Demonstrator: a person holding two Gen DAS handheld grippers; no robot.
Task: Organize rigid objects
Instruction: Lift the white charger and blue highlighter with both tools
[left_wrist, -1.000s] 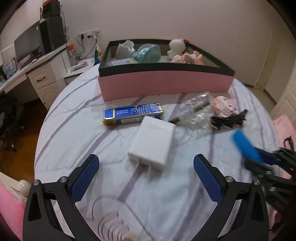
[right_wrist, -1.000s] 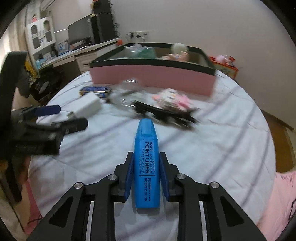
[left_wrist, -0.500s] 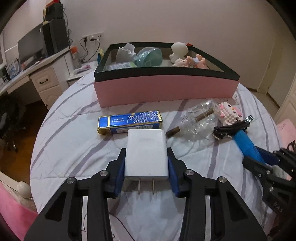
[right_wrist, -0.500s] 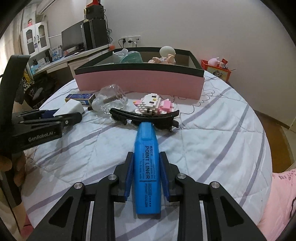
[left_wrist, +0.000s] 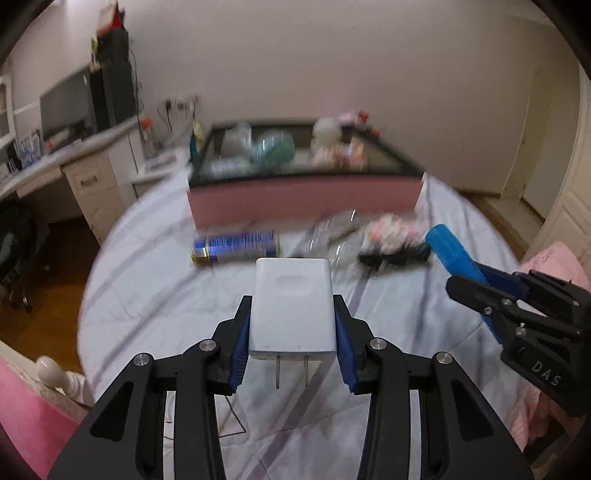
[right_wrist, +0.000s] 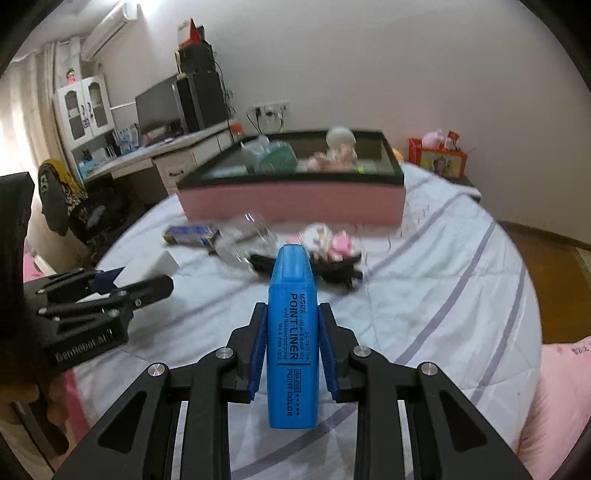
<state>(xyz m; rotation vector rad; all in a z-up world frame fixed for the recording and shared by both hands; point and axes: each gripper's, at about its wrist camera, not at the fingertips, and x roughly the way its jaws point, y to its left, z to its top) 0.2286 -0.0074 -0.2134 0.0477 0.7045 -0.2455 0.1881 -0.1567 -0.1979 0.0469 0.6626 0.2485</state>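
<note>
**Both grippers loaded above the bed**

Your left gripper (left_wrist: 292, 339) is clamped on the white charger (left_wrist: 291, 306), its 2 prongs pointing back toward the camera; the charger is off the striped bedsheet (left_wrist: 155, 295). Your right gripper (right_wrist: 291, 350) grips the blue highlighter (right_wrist: 293, 343) by its sides, cap end pointing forward, also clear of the sheet. On the sheet lie a blue box (left_wrist: 236, 247), a clear plastic piece (left_wrist: 332, 236), a pink block toy (right_wrist: 328, 240) and a black hair clip (right_wrist: 332, 267), all blurred. Behind them stands the pink bin (left_wrist: 303, 197), holding several items.
</note>
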